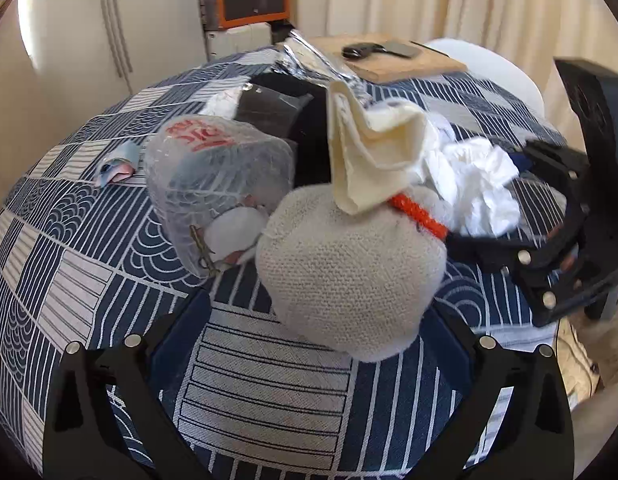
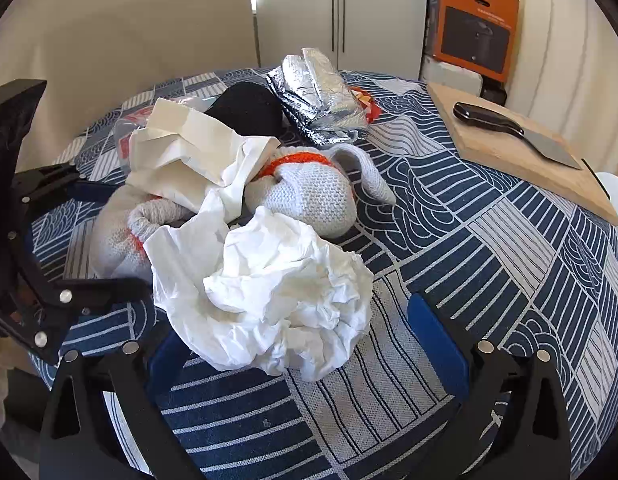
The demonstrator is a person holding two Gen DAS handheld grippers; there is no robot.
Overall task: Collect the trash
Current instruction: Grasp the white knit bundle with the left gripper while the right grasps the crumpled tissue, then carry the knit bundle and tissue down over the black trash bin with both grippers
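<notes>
Both jaws wide around trash (image 2: pixel 277 296).

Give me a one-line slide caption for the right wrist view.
Open right tongs approach crumpled tissue beside a knitted toy, with foil and a knife behind.

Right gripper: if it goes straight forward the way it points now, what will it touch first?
Most likely the crumpled white tissue, lying between the open fingers of the right gripper; the knitted toy is behind it.

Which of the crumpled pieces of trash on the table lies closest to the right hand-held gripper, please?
The crumpled white tissue, lying between the open fingers of the right hand-held gripper. The cream paper and silver foil wrapper lie farther back.
</notes>
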